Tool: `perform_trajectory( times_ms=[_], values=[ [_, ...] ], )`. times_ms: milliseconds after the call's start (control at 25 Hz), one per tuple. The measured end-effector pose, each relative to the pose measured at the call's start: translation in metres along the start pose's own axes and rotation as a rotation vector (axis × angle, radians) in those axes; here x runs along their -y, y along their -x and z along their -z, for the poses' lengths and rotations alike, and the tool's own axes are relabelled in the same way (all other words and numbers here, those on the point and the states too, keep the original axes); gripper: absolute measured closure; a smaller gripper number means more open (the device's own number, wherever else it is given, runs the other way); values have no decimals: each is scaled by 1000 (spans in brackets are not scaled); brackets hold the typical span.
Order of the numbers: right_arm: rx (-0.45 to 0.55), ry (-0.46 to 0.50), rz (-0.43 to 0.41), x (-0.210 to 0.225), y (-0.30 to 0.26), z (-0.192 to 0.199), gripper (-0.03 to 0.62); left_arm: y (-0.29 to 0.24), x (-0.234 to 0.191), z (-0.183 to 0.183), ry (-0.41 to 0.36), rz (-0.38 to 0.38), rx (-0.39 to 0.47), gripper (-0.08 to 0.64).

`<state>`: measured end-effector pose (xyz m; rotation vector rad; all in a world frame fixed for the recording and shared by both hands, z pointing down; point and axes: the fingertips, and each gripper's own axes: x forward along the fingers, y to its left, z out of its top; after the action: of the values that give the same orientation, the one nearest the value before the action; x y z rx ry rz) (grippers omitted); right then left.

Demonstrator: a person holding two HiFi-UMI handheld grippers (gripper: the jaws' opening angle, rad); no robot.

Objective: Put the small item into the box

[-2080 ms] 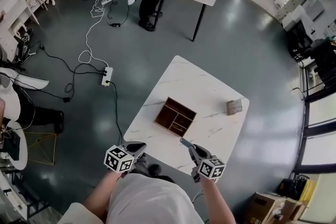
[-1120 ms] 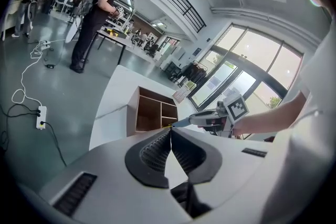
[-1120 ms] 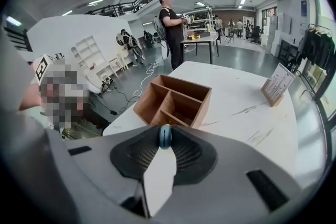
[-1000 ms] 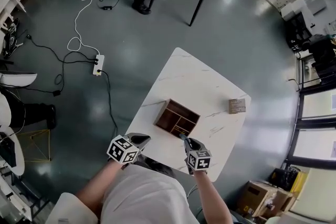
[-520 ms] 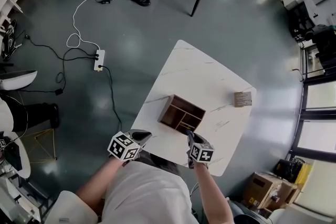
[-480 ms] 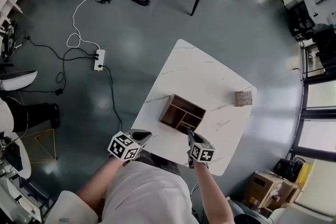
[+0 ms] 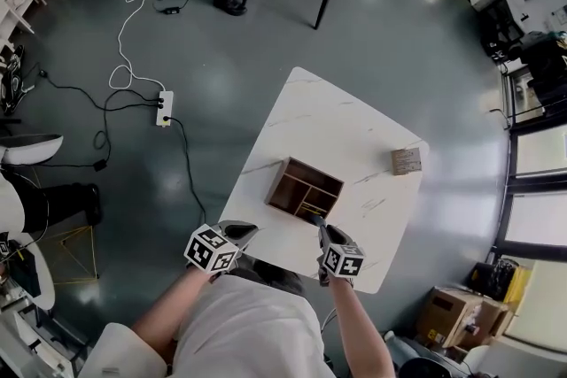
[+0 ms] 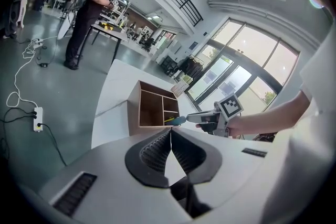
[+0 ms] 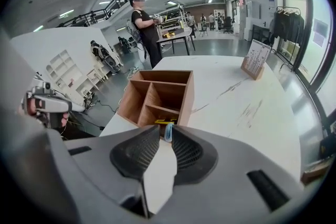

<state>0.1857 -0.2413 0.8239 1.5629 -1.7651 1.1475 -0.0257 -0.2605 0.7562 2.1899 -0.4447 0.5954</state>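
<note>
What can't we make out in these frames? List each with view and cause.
Small light-blue item in the right gripper: right gripper view, jaws cover all but a sliver; shape unreadable.
Yellow object in the compartmented wooden box: right gripper view, jaw tops cut it off; head view, too small.
Print on the tan card stand: too small in every view.

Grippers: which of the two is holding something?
The right gripper, shut on a small blue item at the wooden box; the left gripper's jaws meet on nothing.
</note>
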Motion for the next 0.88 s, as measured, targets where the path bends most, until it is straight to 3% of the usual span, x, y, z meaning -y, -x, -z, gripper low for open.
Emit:
perform_trajectory(
  times_ms=[280,480,880],
  values=[
    [50,12,-30,-6,18,-6,508,-7,16,5,-54,10,-14,546],
    [88,54,-70,-12,44,-8,511,-6,33,3,-69,-9,20,546],
    [186,0,-158,-11,102,-4,546,1,80,20,-64,-58,52,546]
  ],
)
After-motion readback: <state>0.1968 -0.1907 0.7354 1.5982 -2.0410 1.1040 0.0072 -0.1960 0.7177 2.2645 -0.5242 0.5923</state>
